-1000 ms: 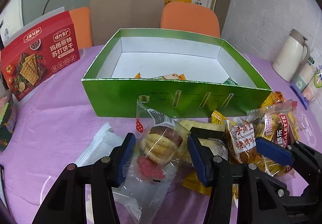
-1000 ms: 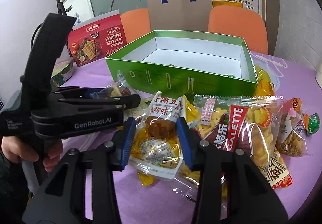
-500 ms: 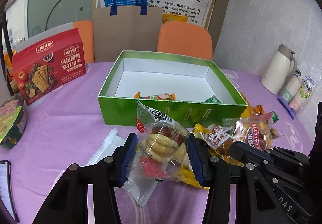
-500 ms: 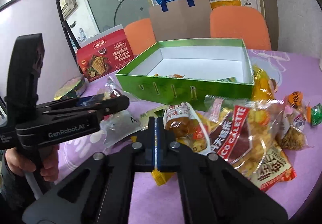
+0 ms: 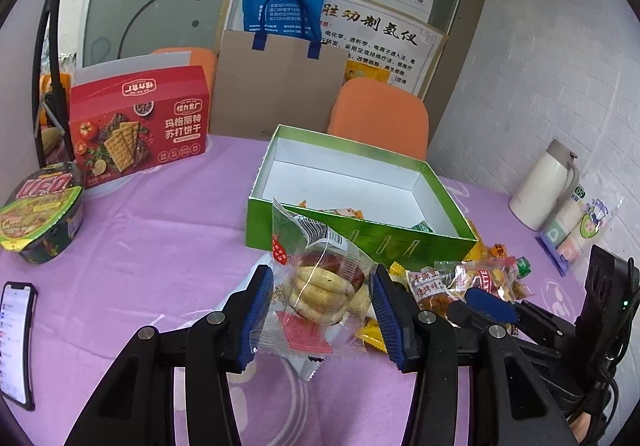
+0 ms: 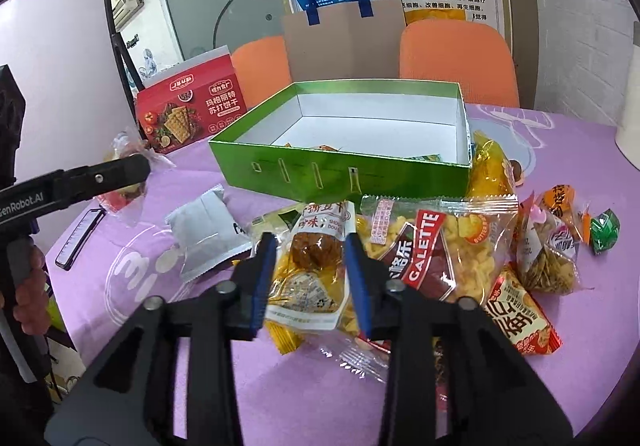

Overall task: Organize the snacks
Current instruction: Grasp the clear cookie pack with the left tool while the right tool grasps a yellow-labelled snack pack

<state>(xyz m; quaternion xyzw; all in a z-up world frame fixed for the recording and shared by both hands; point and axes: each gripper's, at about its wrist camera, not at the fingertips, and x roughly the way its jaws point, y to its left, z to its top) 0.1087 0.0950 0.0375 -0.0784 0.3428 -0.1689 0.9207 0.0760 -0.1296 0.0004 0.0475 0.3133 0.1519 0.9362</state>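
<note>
We hold the left gripper [image 5: 323, 316] clamped on a clear cookie packet [image 5: 320, 286], lifted off the purple tablecloth [image 5: 160, 230], just in front of the green box [image 5: 360, 242]. Our right gripper [image 6: 310, 274] has its blue pads [image 6: 262, 282] pressed against both sides of a white-labelled dried tofu pouch [image 6: 316, 266], which sits among the snack pile [image 6: 480, 258] near the box's front wall. A few small packets [image 5: 340, 211] lie inside the box

Open box [image 6: 348, 175] mid-desk [image 6: 280, 386]; snack packets [image 6: 440, 246] heaped before it; cracker carton [image 5: 138, 125] and noodle bowl [image 5: 40, 213] toward left edge.
</note>
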